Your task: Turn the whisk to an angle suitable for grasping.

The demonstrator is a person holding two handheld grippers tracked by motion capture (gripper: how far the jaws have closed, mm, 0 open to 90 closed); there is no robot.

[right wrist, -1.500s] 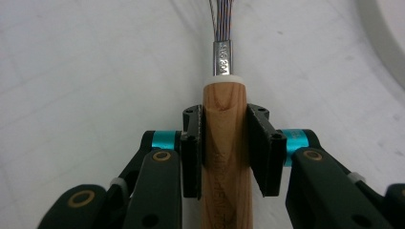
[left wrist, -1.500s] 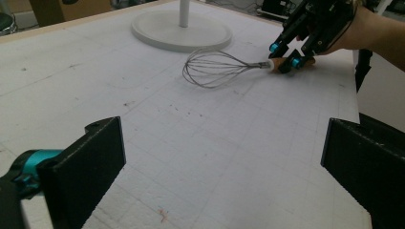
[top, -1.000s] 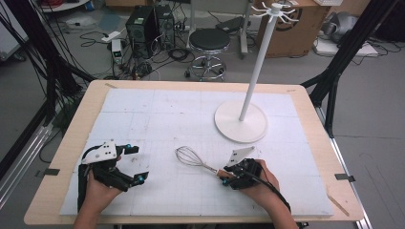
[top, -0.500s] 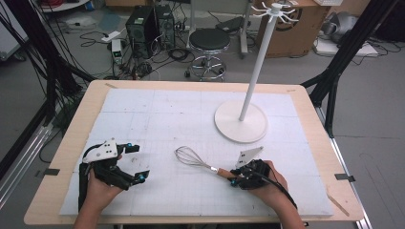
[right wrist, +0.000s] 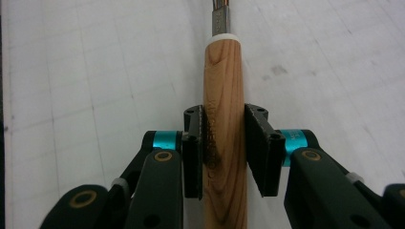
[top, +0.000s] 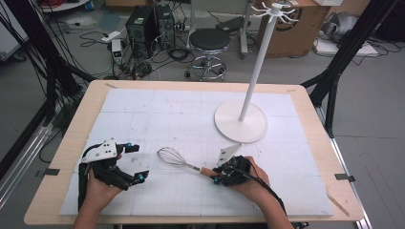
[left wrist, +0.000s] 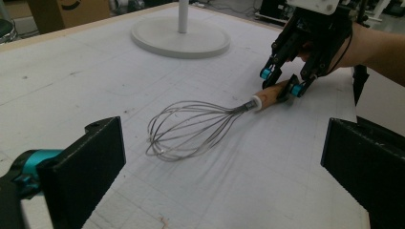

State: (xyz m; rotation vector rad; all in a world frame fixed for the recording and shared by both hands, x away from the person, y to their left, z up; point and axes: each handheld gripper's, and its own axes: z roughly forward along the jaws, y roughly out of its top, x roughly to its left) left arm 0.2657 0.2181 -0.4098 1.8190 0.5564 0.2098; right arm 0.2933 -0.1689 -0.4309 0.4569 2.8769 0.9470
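A wire whisk (top: 172, 157) with a wooden handle (right wrist: 224, 71) lies on the white mat, its wire head pointing left. My right gripper (top: 217, 175) is shut on the handle, with a pad pressed against each side (right wrist: 224, 152). In the left gripper view that same gripper (left wrist: 282, 82) clamps the handle's end, with the wire head (left wrist: 186, 126) toward me. My left gripper (top: 137, 162) rests at the front left of the mat, jaws wide open and nothing between them (left wrist: 224, 181). It points at the whisk's head from a short way off.
A white hook stand (top: 240, 126) on a round base rises behind the whisk, at the right of the white gridded mat (top: 157, 109); its base (left wrist: 181, 40) also appears in the left gripper view. The wooden table edge (top: 334, 157) frames the mat. A stool and cables are on the floor beyond.
My right gripper first slid a little right along the handle, then closed on it and came back left, shifting the whisk leftward. The left gripper stayed put.
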